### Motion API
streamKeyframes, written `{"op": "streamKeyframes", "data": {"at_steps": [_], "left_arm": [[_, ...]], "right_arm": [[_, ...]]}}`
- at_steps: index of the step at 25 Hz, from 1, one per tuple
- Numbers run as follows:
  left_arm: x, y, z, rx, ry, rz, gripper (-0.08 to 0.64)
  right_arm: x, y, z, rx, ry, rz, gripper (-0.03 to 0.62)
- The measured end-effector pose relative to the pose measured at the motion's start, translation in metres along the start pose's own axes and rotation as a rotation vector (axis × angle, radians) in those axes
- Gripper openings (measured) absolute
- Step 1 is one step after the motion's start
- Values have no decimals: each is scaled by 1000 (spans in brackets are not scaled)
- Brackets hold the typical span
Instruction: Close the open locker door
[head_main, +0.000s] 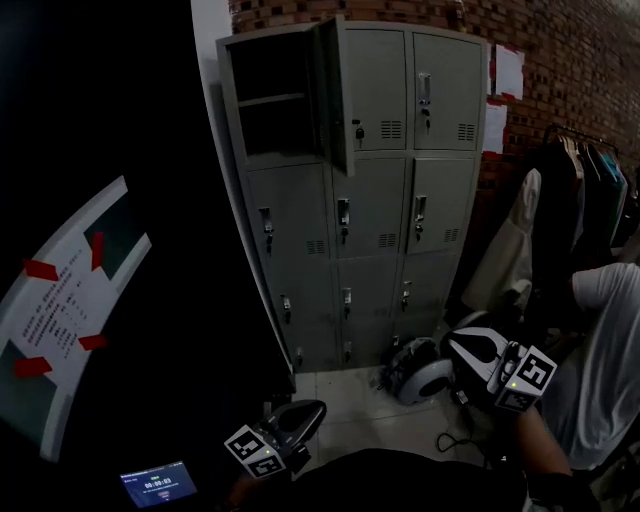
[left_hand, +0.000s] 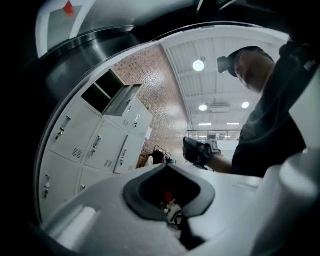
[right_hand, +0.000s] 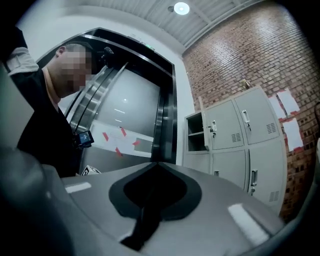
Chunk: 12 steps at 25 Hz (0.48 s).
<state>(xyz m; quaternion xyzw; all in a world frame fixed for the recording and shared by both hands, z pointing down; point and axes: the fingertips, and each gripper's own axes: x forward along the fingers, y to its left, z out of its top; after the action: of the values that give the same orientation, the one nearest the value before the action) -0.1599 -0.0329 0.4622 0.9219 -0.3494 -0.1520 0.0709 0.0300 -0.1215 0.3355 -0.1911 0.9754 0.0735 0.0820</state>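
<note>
A grey locker cabinet (head_main: 375, 215) stands against the brick wall. Its top-left door (head_main: 335, 95) hangs open, showing a dark compartment (head_main: 272, 100) with one shelf. The open door (left_hand: 122, 99) also shows in the left gripper view, and the compartment (right_hand: 195, 132) in the right gripper view. Both grippers are low and far from the lockers. My left gripper (head_main: 312, 410) is at the bottom centre, jaws together with nothing between them. My right gripper (head_main: 458, 340) is at the lower right, also shut and empty. The left gripper view catches the right gripper (left_hand: 196, 150) held in a hand.
A dark curved wall with a taped white sign (head_main: 70, 300) fills the left. Coats hang on a rack (head_main: 585, 200) at the right. A round white object (head_main: 422, 375) and cables lie on the floor by the lockers. A small lit screen (head_main: 158, 485) is at the bottom left.
</note>
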Motion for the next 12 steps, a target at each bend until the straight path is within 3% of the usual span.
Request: {"op": "streamKeyframes", "data": {"at_steps": [6,12], "left_arm": [[8,70,3,-4,-9,98,2],[58,141,24,71,-61,233,3]], "right_arm": [[75,-84,17,-119,-23,35,8],[159,-193,24,-239,-75,154,20]]}}
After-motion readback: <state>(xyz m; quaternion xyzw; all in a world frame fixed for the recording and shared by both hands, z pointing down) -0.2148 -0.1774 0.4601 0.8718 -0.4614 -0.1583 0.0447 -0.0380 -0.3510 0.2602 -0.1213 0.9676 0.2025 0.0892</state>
